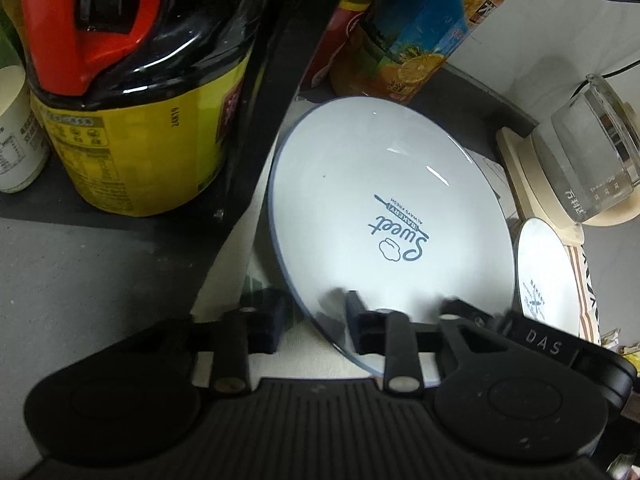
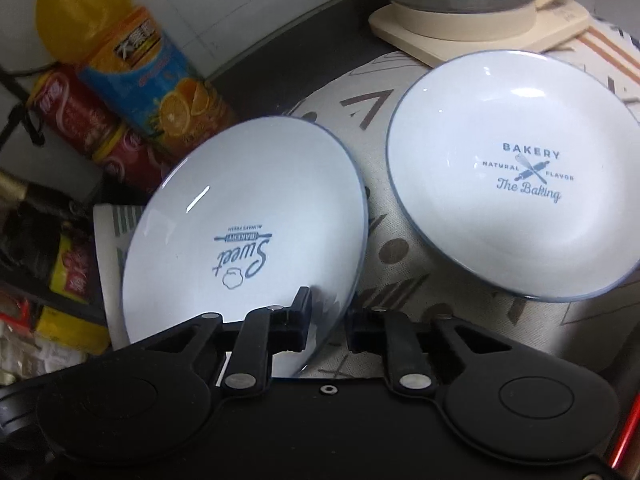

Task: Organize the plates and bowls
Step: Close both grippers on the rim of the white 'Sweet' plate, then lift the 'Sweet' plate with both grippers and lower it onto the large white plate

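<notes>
Jaws seemingly pinching Sweet plate (image 2: 244,220) rim.

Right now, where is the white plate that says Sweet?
The white blue-rimmed Sweet plate sits tilted at centre-left of the right wrist view, its near rim between the right gripper fingers, left of the white Bakery plate and before the orange juice bottle.

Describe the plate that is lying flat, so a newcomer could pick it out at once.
Find the cream kettle base at the back of the patterned cloth. Just in front of it lies the flat plate, white with a thin blue rim. It reads "BAKERY, The Baking" under a crossed whisk and rolling pin; the tilted plate beside it reads "Sweet".
</notes>
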`<state>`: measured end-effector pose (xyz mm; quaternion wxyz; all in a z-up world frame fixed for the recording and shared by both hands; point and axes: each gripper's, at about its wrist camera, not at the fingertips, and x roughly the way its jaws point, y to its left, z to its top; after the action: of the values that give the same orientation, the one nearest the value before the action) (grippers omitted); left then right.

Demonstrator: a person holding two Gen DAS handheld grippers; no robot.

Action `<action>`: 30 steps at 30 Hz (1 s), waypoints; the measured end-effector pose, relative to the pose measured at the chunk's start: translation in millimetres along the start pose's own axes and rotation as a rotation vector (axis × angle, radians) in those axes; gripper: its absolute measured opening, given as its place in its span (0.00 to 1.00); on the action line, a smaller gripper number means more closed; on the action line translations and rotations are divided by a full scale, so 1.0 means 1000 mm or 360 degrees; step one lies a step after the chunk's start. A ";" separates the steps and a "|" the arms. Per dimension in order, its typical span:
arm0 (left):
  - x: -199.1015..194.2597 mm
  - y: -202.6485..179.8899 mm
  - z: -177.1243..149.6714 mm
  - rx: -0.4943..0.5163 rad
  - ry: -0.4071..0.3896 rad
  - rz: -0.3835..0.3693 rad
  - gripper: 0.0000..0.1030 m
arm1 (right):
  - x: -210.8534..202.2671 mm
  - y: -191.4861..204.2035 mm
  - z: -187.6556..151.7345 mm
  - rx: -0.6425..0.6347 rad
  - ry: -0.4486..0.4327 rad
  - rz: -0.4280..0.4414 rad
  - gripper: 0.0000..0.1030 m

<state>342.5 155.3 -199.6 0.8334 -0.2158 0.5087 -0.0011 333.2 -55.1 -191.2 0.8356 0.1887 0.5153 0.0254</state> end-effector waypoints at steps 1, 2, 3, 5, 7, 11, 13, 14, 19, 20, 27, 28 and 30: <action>0.000 0.000 -0.001 -0.0010 -0.0005 -0.0015 0.20 | -0.001 0.002 -0.001 -0.0008 -0.0004 -0.0001 0.16; 0.001 0.000 -0.001 -0.0020 -0.0003 -0.0028 0.18 | -0.002 0.003 -0.001 -0.0009 -0.0004 -0.0002 0.15; 0.000 0.000 -0.001 -0.0021 -0.0004 -0.0021 0.18 | -0.004 0.004 -0.002 -0.0007 -0.0005 0.0004 0.15; -0.003 -0.002 -0.001 -0.0010 -0.0013 -0.0002 0.17 | -0.011 0.007 -0.001 -0.0028 -0.0038 0.0028 0.12; -0.010 -0.004 -0.002 0.0012 -0.0053 0.0002 0.16 | -0.020 0.010 0.000 -0.0047 -0.0064 0.0039 0.13; -0.024 -0.008 -0.002 0.0030 -0.0104 -0.0006 0.16 | -0.029 0.010 0.002 -0.0048 -0.0081 0.0066 0.13; -0.028 -0.010 -0.003 0.0030 -0.0114 0.0000 0.17 | -0.034 0.010 0.000 -0.0064 -0.0099 0.0079 0.13; -0.031 -0.010 -0.005 0.0029 -0.0118 -0.0001 0.17 | -0.037 0.010 -0.001 -0.0072 -0.0108 0.0084 0.13; -0.043 -0.014 -0.013 0.0027 -0.0144 0.0007 0.17 | -0.054 0.011 -0.003 -0.0114 -0.0150 0.0110 0.13; -0.046 -0.015 -0.015 0.0020 -0.0149 0.0006 0.17 | -0.057 0.011 -0.004 -0.0116 -0.0158 0.0119 0.13; -0.069 -0.027 -0.030 0.0021 -0.0199 0.0029 0.17 | -0.081 0.001 -0.014 -0.0150 -0.0171 0.0171 0.13; -0.073 -0.029 -0.034 0.0020 -0.0207 0.0032 0.17 | -0.084 -0.001 -0.016 -0.0154 -0.0169 0.0179 0.13; -0.079 -0.032 -0.042 0.0003 -0.0215 0.0033 0.17 | -0.089 -0.003 -0.019 -0.0178 -0.0169 0.0191 0.13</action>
<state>276.0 129.1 -137.4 0.8661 -0.2094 0.4535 0.0217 274.5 -73.8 -123.9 0.8679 0.1734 0.4558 0.0943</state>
